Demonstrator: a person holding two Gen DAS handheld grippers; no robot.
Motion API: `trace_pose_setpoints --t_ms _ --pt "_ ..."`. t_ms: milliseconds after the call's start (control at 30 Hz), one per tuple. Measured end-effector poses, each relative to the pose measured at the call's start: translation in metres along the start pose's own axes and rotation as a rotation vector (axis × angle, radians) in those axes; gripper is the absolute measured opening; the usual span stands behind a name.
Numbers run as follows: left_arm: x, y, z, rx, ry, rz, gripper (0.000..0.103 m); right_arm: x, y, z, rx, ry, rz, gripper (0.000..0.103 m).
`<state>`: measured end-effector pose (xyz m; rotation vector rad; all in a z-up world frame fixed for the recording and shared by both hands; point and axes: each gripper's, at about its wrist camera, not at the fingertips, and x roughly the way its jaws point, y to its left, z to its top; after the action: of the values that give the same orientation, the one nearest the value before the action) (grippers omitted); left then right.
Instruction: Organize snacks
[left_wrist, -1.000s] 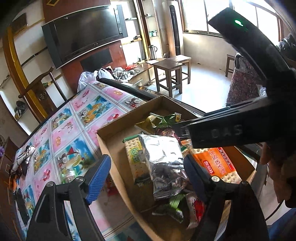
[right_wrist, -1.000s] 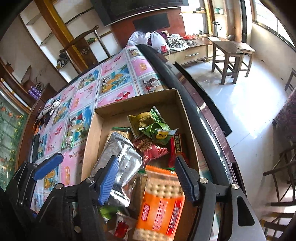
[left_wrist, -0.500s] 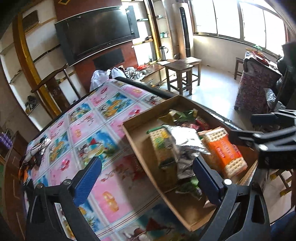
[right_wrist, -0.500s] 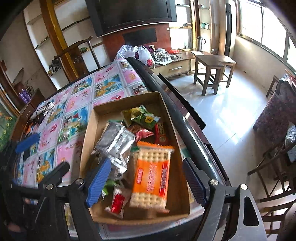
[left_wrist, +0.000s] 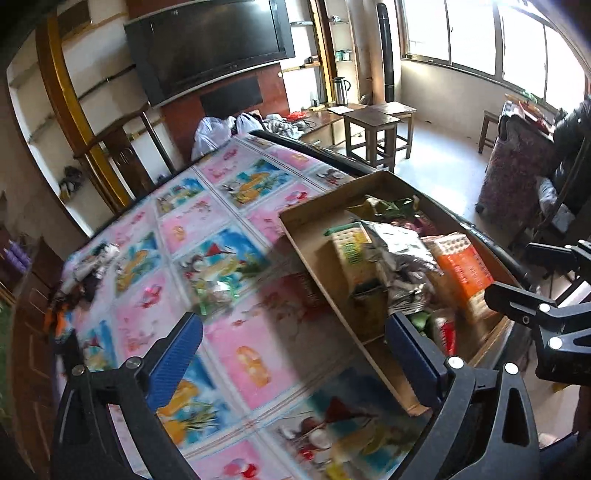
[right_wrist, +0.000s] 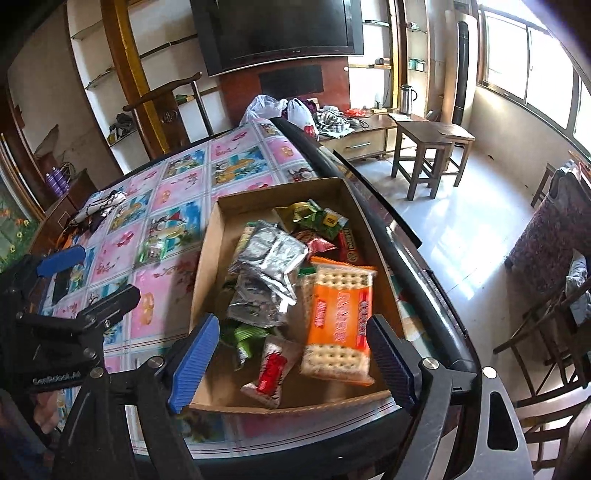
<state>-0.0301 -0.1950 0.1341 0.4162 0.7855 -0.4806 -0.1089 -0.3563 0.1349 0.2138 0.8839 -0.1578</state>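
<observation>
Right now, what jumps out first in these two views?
The shallow cardboard box at the table's right edge, heaped with snacks: an orange cracker pack on its near right, crumpled silver foil bags mid-box. Around it, the loud pink-and-blue picture tablecloth, with one small green packet lying loose left of the box. Both tongs, left and right, hang open and empty in the foreground.
</observation>
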Motion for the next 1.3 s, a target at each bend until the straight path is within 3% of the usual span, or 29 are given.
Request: trace_pose_setpoints --t_ms 100,200,300,767,1300 --pt "-0.009 0.002 -0.004 0.016 -0.009 -0.012 0.099 -0.002 0.009 -0.004 -0.014 -0.007 -0.003 0.085" --pt "-0.010 0.005 -0.011 0.026 0.000 0.080 0.099 -0.005 0.014 -0.009 -0.011 -0.013 -0.005 0.085" --pt "-0.008 0.007 -0.016 0.044 0.008 0.122 0.099 -0.006 0.019 -0.014 -0.008 -0.010 -0.009 0.085" --pt "-0.012 -0.005 -0.022 0.079 -0.003 0.061 0.099 -0.014 0.019 -0.028 0.011 -0.006 -0.036 0.085" --pt "-0.005 -0.005 -0.025 0.089 0.014 0.085 0.099 -0.007 0.019 -0.027 0.018 0.006 -0.042 0.085"
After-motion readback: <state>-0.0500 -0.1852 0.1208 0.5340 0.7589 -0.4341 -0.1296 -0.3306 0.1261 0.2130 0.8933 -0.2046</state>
